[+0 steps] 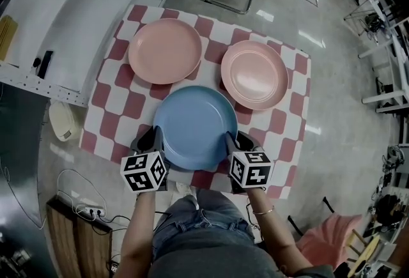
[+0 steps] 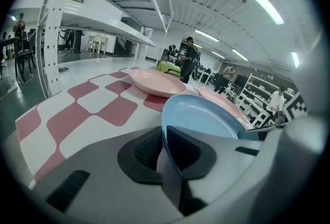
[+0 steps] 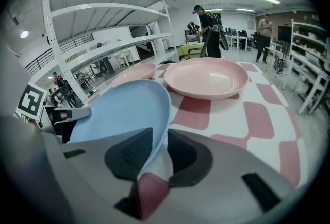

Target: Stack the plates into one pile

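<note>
The blue plate (image 1: 195,124) lies at the lower middle of the head view, near the front edge of the counter (image 1: 110,103), which is covered in a red-and-white checked cloth. A gripper sits at each side of it.

The left gripper (image 1: 155,137) is at the plate's lower-left rim. In the left gripper view the rim runs edge-on between the two dark pads, which have narrowed onto it, one above and one below. The plate (image 2: 203,115) spreads away from the jaws toward the upper right of that frame.

The right gripper (image 1: 231,140) is at the plate's lower-right rim. In the right gripper view the rim likewise passes between the pads, which are drawn in against it and stand a little wider than the left pair. Here the plate (image 3: 124,109) fans out to the left of the frame.

Two pink plates lie farther up the cloth in the head view. The left pink plate (image 1: 165,50) is at the upper left, apart from the blue one. The right pink plate (image 1: 255,73) is at the upper right, with its near rim just beside the blue plate's upper-right edge; whether they touch I cannot tell.
</note>
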`<state>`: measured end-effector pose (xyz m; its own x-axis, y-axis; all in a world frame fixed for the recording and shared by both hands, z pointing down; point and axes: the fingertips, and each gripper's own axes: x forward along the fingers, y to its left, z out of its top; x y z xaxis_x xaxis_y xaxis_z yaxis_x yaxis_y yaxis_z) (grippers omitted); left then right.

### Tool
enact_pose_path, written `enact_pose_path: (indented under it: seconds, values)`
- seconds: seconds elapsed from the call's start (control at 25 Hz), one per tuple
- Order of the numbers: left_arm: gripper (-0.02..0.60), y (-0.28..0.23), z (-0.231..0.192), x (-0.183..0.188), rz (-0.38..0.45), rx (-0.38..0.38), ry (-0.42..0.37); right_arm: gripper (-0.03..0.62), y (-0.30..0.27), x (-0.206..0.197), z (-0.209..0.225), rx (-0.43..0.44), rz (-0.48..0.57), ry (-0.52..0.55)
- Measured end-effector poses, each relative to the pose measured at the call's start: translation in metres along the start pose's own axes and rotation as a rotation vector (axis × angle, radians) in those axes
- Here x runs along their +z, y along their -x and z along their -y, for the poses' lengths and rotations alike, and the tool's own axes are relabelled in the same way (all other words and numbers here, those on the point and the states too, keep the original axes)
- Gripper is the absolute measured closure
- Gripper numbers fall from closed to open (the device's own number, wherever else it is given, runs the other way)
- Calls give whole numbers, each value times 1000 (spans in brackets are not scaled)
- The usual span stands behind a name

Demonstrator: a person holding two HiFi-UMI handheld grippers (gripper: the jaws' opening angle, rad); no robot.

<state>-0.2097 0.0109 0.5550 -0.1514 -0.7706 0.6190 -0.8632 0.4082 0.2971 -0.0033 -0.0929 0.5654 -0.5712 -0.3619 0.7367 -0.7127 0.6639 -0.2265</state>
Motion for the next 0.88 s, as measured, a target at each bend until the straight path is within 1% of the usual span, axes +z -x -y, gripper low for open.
enact_pose_path:
  seconds: [0.2,0.36,0.6,0.88]
  values:
    - [540,2,7,14,28,-19,-25,499,7,10,1,-11,30,3]
    - [537,2,20,28,48,-53,-62,498,16,23,9,-30,67,11]
    - [531,-11,47,50,59,-116,-119,499,29,42,29,-72,115,-14]
    - [529,-28,81,71,70,-180,-187,499,42,56,56,-127,149,-49]
